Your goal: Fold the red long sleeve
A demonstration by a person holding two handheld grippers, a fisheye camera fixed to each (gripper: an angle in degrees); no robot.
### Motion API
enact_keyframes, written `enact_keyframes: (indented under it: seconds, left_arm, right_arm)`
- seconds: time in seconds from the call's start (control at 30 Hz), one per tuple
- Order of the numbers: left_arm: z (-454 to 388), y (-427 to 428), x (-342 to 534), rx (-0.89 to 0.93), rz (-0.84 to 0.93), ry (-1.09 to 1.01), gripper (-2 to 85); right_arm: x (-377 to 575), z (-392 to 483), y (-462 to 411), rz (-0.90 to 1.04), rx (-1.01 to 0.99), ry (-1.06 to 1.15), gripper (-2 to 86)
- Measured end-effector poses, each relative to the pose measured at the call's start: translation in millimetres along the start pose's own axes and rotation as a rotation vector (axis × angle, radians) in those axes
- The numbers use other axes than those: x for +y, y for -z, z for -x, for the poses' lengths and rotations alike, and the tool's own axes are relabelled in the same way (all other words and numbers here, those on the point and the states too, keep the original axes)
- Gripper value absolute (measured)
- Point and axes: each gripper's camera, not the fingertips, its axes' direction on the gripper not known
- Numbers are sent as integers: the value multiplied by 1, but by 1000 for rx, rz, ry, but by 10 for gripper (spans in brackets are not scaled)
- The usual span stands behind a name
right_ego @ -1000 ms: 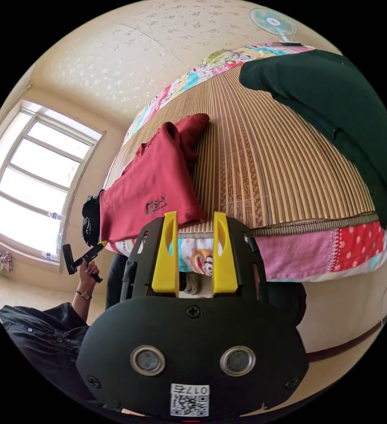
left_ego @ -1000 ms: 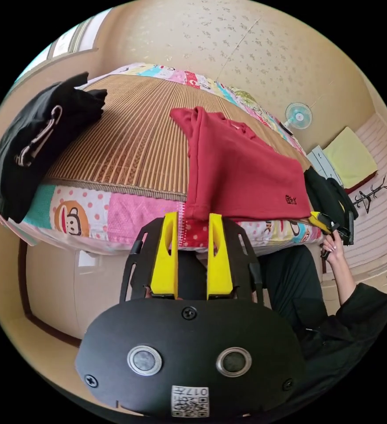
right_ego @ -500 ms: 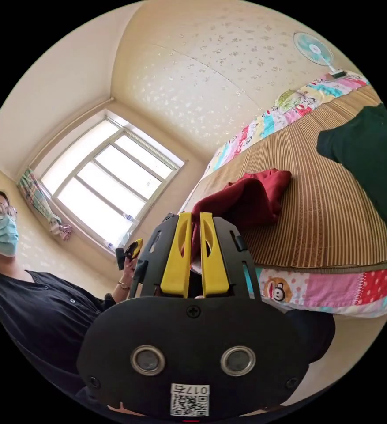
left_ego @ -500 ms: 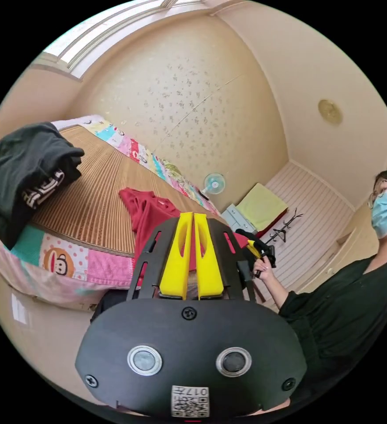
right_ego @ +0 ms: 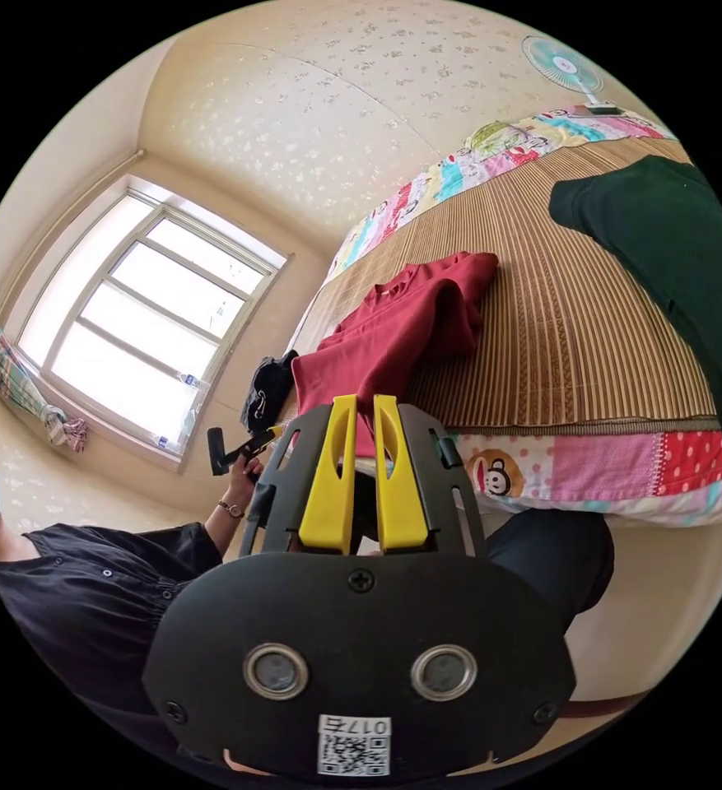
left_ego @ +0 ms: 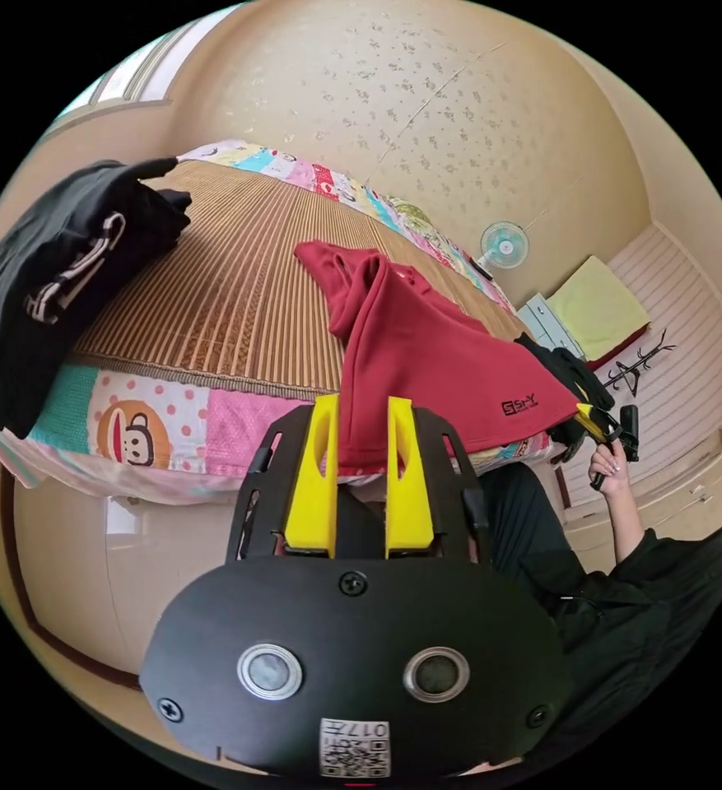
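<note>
The red long sleeve (left_ego: 426, 354) lies on the bamboo mat (left_ego: 237, 280) with its hem at the bed's near edge and its sleeves bunched at the far end. My left gripper (left_ego: 362, 401) is open, and one hem corner hangs between its spread jaws. The right gripper (left_ego: 599, 420) holds the other hem corner at the right. In the right gripper view my right gripper (right_ego: 365, 401) is shut on the red long sleeve (right_ego: 393, 337) at its hem. The left gripper (right_ego: 262, 436) sits in a hand by the far corner.
A black garment pile (left_ego: 56, 271) sits on the mat's left end, and a dark green garment (right_ego: 673, 239) on its other end. A patchwork quilt (left_ego: 146, 411) hangs over the bed edge. The person in black (left_ego: 624, 592) stands close to the bed. A fan (left_ego: 503, 244) stands beyond.
Half a second ago both grippers were shut on the hem and tilted up. Both have come back down to the bed edge, and the left jaws have opened.
</note>
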Motion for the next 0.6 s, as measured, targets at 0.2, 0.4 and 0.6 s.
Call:
enact_keyframes:
  seconds: [0.2,0.4,0.6]
  left_arm:
    - [21,-30,9,-27,98,125,123]
    - [47,-26,15,159,175,162,54]
    - [66,24,39,634,-62,144,49]
  right_arm:
    - [14,-20,12,13,2,-19,19]
    - [33,-49,43,-113,-236,-35,20]
    - [53,-53,70,-127,-350,46,22]
